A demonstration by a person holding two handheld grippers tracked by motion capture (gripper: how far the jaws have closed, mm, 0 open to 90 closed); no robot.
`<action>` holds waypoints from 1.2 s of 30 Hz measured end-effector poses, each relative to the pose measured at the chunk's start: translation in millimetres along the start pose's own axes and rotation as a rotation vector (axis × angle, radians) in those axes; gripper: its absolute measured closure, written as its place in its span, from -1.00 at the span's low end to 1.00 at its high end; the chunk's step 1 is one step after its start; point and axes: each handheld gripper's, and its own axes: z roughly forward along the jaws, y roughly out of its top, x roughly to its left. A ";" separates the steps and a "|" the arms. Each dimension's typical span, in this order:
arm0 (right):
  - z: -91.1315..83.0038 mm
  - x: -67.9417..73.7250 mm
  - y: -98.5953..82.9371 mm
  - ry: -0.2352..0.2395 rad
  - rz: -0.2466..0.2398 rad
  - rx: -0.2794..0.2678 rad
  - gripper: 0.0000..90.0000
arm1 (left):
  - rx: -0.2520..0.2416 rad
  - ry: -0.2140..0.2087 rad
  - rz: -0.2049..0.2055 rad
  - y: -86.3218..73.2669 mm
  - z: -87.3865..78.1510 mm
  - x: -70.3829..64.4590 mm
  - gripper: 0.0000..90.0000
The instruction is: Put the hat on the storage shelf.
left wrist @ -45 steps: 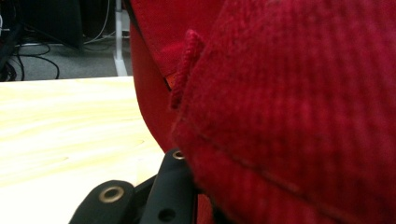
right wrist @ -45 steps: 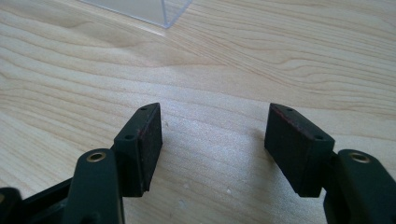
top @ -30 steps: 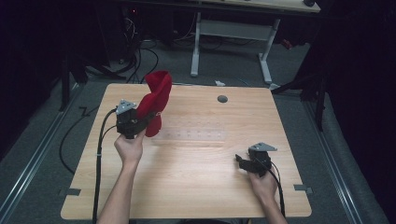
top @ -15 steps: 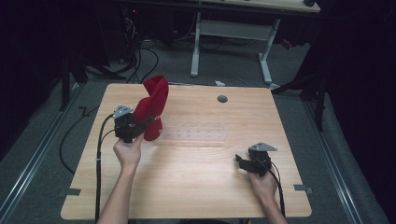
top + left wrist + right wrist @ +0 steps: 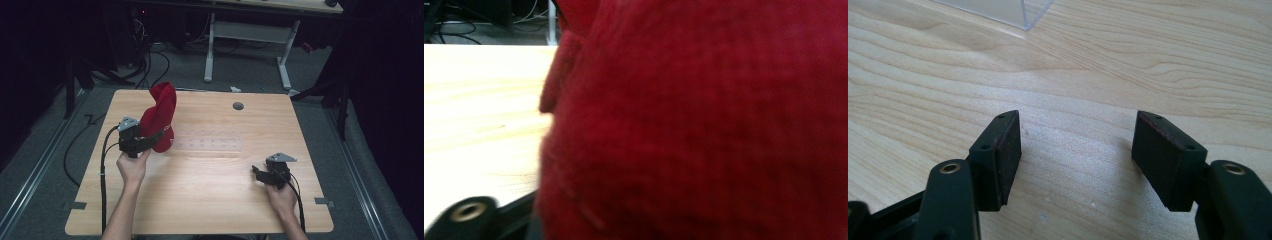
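1. Here, in the high view, the left gripper (image 5: 150, 140) is clamping a red cloth (image 5: 161, 112) and holding it up so it is standing tall over the table (image 5: 210, 200), out at about ten o'clock from the table's middle. The cloth's lower end is hanging at or just above the wood; I cannot tell if it is touching. The right gripper (image 5: 262, 175) is idling at about four o'clock, well apart from the cloth. A clear plate (image 5: 207, 145) is lying flat just beside the cloth, toward three o'clock from it.

2. In the left gripper view, the cloth (image 5: 704, 130) is pressing right up against the lens, with bare wood (image 5: 479, 120) at nine o'clock. The grip looks to be on one fold alone, so the soft fabric may be slipping free if the hand is swinging fast, and the drooping bulk could be dragging across the clear plate and shoving it.

3. In the right gripper view, the jaws are standing wide apart over bare wood, holding nothing, with the plate's corner (image 5: 1020, 12) at twelve o'clock. Reaching left low from here risks knocking that plate.
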 end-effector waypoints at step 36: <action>0.1 0.1 0.1 0.000 0.001 0.000 -0.19 | -0.002 0.037 0.089 -8.1 -39.6 14.3 -0.10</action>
